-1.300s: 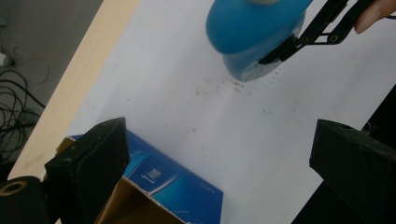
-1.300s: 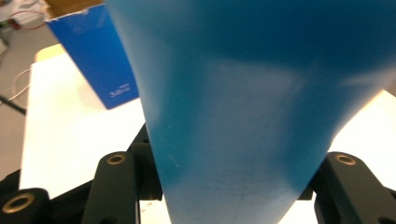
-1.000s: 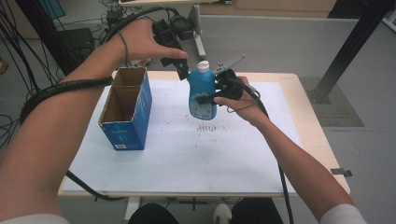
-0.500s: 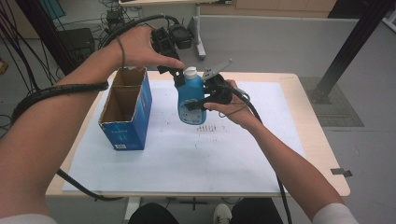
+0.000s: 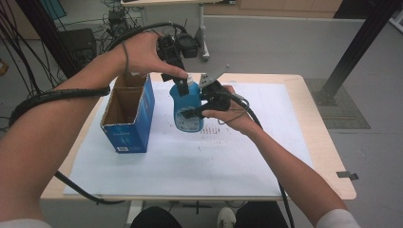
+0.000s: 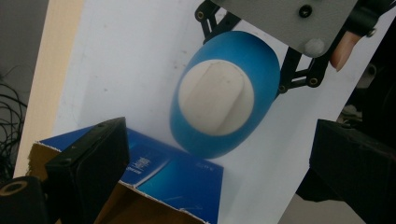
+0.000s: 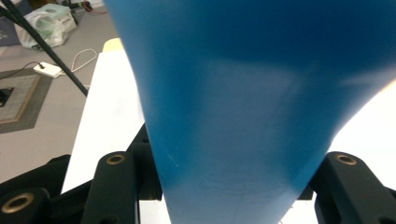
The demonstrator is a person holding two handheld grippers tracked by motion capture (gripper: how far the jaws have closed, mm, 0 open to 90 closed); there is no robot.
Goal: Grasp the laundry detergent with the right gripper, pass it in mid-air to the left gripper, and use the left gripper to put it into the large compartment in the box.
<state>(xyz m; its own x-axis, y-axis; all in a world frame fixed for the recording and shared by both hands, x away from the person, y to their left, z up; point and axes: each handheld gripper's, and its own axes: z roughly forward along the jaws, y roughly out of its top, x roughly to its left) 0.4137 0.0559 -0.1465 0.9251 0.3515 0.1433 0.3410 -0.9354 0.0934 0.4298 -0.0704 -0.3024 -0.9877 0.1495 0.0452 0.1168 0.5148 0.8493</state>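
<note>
The right gripper (image 5: 197, 110) clamps its fingers on the blue bottle (image 5: 186, 107), lifted above the counter's (image 5: 313, 123) far middle beside the open box (image 5: 127, 118); the left gripper (image 5: 179, 78), fingers wide, hovers over the white cap (image 6: 215, 103), likely to grasp it.

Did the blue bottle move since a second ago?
Yes. The bottle, shut in the right gripper, has moved left, closer to the open box, which has stayed put on the table.

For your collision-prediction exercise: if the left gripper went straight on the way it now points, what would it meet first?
Probably the white cap of the blue bottle, centred between the left gripper jaws; depth is unclear.
</note>
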